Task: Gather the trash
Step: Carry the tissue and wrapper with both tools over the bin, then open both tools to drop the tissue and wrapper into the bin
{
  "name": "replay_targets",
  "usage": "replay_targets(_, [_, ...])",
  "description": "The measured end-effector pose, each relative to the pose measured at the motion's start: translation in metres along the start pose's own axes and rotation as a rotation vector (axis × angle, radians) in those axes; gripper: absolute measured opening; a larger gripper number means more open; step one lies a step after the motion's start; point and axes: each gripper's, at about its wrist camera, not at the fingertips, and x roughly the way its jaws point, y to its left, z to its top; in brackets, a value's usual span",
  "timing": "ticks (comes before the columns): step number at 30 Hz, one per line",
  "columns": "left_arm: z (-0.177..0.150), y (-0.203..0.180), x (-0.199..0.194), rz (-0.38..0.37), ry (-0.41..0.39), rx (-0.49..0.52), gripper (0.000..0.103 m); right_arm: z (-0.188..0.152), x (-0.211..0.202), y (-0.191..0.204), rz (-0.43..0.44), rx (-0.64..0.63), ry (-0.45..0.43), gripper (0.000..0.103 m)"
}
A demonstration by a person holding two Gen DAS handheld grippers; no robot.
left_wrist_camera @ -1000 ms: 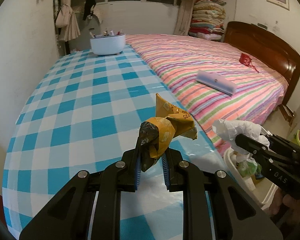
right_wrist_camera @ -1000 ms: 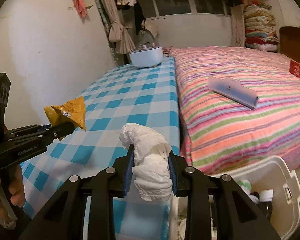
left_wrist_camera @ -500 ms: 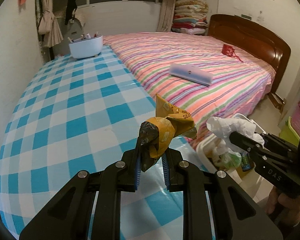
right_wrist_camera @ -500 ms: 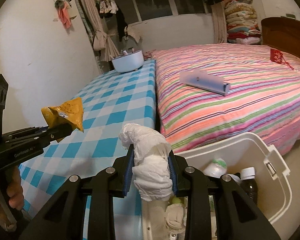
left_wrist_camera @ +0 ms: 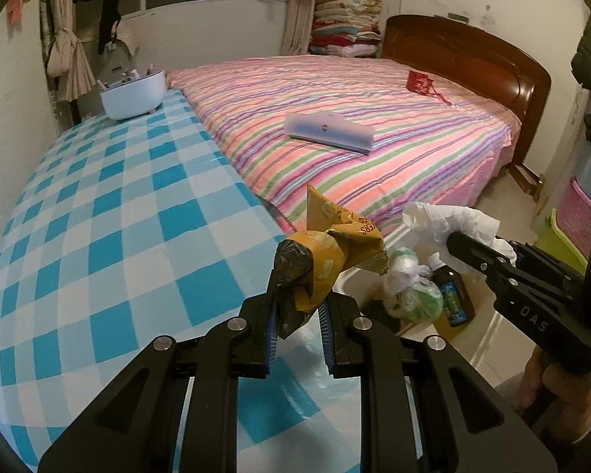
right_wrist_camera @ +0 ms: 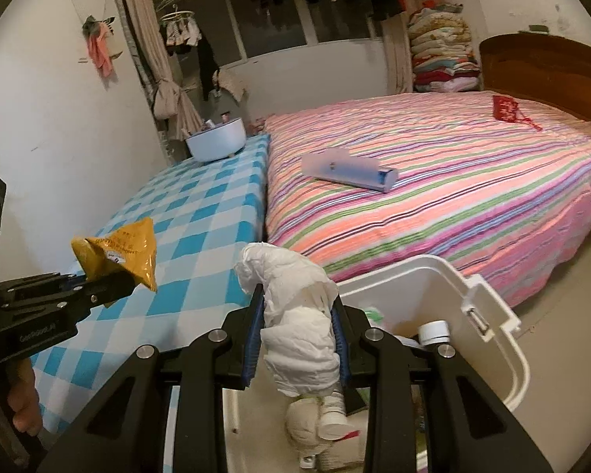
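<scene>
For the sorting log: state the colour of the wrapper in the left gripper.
Mustard yellow wrapper, dark grey at its crumpled end; clearest in the left wrist view.

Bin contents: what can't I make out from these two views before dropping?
- White bin floor, right wrist view: hidden by the right claw and its tissue wad.
- Bin's near part, left wrist view: behind the left claw and yellow wrapper.
- Brown bottle label: too small.

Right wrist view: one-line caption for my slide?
Right tool grips crumpled white tissue above the white trash bin; left tool holds a yellow wrapper.
</scene>
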Motion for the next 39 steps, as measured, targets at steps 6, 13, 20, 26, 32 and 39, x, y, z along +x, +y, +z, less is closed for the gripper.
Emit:
replay_targets(6, [0.001, -0.020, 0.005, -0.031, 0.009, 0.020, 0.018, -0.002, -0.006, -0.018, -0.025, 0.021, -0.015, 0.029])
replay_targets(13, [0.001, -0.038, 0.015, -0.058, 0.027, 0.035, 0.018, -0.002, -0.014, -0.034, -0.049, 0.050, -0.024, 0.029])
replay_targets(20, [0.002, -0.053, 0.022, -0.079, 0.043, 0.046, 0.018, -0.004, -0.019, -0.045, -0.062, 0.066, -0.026, 0.029])
replay_targets(26, [0.002, -0.061, 0.028, -0.090, 0.058, 0.050, 0.018, -0.005, -0.022, -0.053, -0.068, 0.074, -0.030, 0.031])
replay_targets(32, [0.002, -0.065, 0.036, -0.098, 0.071, 0.055, 0.018, -0.006, -0.022, -0.054, -0.078, 0.085, -0.031, 0.031])
replay_targets(39, [0.001, -0.067, 0.044, -0.103, 0.088, 0.057, 0.018, -0.004, -0.022, -0.057, -0.090, 0.106, -0.024, 0.044])
